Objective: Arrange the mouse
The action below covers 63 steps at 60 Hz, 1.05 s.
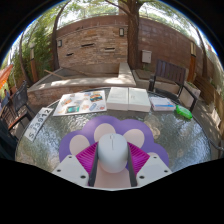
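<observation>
A white computer mouse (112,153) sits between my two fingers, and the magenta pads (87,157) press on it from both sides. My gripper (112,160) is shut on the mouse and holds it over a purple paw-shaped mouse mat (108,131) with white toe patches. The mat lies on a glass table (50,145) just ahead of the fingers. The underside of the mouse is hidden.
Beyond the mat lie a picture sheet (80,101), a stack of white books (128,98) and a blue-edged booklet (162,102). A green object (183,112) lies at the far right. A dark chair (170,75) and a brick wall (92,45) stand behind.
</observation>
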### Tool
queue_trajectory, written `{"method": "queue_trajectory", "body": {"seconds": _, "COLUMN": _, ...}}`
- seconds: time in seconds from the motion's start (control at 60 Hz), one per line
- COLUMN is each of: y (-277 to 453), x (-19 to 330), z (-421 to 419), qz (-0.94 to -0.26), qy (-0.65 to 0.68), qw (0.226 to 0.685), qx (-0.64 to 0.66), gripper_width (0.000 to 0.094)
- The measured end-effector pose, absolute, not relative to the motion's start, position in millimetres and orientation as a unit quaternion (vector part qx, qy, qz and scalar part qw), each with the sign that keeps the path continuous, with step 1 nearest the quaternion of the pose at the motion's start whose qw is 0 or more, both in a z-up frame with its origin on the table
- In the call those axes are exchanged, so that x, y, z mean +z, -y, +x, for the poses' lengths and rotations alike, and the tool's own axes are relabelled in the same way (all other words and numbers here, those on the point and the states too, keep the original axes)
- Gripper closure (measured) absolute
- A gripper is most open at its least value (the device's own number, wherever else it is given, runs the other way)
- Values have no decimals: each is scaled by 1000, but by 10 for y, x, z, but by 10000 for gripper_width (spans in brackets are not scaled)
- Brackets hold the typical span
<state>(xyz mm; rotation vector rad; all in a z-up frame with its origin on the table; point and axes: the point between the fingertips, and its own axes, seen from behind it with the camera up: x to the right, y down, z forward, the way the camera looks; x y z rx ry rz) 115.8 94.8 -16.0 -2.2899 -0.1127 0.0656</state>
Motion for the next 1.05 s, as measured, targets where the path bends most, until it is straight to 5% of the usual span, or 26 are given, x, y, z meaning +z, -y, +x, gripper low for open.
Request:
{"method": "queue_trajectory", "body": {"seconds": 0.067, "y": -975, "x": -53, "z": 1162, "qz": -907, "qy": 54, "qw": 418, "qx": 19, "gripper_width": 402}}
{"method": "queue_trajectory", "body": {"seconds": 0.15, "y": -860, "x": 129, "z": 1105, "qz": -905, "qy": 65, "qw": 420, "qx": 23, "gripper_width": 87}}
{"method": "queue_trajectory", "body": {"seconds": 0.583, "y": 847, "x": 1738, "z": 1114, "qz": -905, "qy": 43, "qw": 423, "qx": -13, "gripper_width": 86}}
{"method": "queue_trajectory", "body": {"seconds": 1.05, "y": 1565, "x": 1982, "z": 1071, "qz": -905, "qy": 44, "qw": 422, "qx": -24, "gripper_width": 84}}
